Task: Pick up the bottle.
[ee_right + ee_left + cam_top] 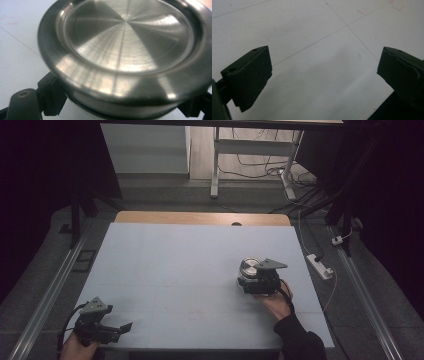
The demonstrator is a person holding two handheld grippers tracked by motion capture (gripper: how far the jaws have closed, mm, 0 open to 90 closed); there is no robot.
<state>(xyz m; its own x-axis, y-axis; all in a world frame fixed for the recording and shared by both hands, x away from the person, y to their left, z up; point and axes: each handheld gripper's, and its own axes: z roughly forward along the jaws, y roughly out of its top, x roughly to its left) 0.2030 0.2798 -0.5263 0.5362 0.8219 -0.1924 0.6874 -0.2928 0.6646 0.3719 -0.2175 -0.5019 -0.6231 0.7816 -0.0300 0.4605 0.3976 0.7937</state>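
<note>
Right gripper (251, 272) has its jaws clamped low on a round metal lid (125, 47), so it's holding that. No readable brand or writing on it, just faint red scribbles on the white table (190, 265). Lid's brushed steel, shiny, with a raised rim, right of the table's middle. Left gripper (121, 327) sits at the table's near-left corner, jaws wide apart, nothing between them.

Dim, grainy high view, dark edges, glare streaks on the close, slightly blurred steel lid (127, 37)
</note>
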